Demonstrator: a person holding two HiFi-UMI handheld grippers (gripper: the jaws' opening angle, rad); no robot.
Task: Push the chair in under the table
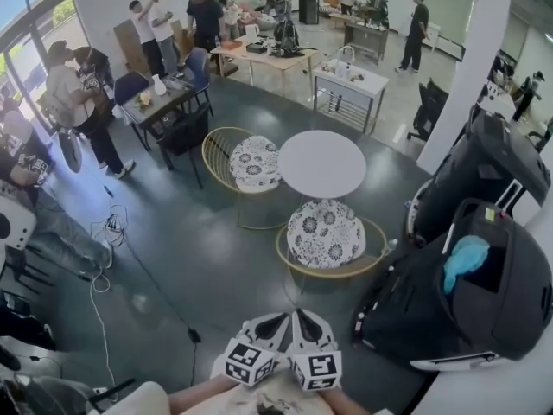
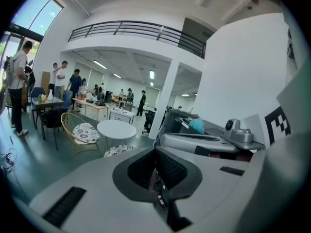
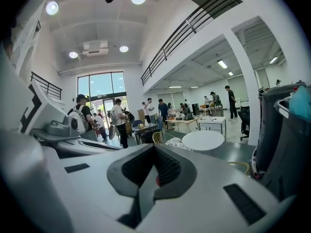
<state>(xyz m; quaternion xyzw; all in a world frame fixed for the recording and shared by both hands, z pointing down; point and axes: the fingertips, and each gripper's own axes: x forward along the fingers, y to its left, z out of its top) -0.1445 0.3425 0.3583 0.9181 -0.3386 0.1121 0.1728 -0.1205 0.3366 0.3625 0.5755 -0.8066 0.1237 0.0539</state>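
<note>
A round white table [image 1: 321, 163] stands in the middle of the dark floor. A gold wire chair with a floral cushion [image 1: 327, 234] sits on its near side, the seat only partly under the top. A second such chair [image 1: 254, 162] stands at the table's left. Both grippers are held side by side low in the head view, well short of the near chair. My left gripper [image 1: 278, 318] is shut and empty, as is my right gripper [image 1: 304, 316]. The left gripper view shows its jaws [image 2: 155, 152] closed, with the table [image 2: 116, 128] far ahead. The right gripper view shows closed jaws [image 3: 154, 149] and the table [image 3: 203, 140].
Large black bin-like units [image 1: 467, 309] crowd the right side, one holding a blue cloth [image 1: 465, 262]. A white pillar [image 1: 471, 67] rises behind them. A cable [image 1: 112, 232] lies on the floor at left. Several people stand at tables [image 1: 268, 59] at the back and left.
</note>
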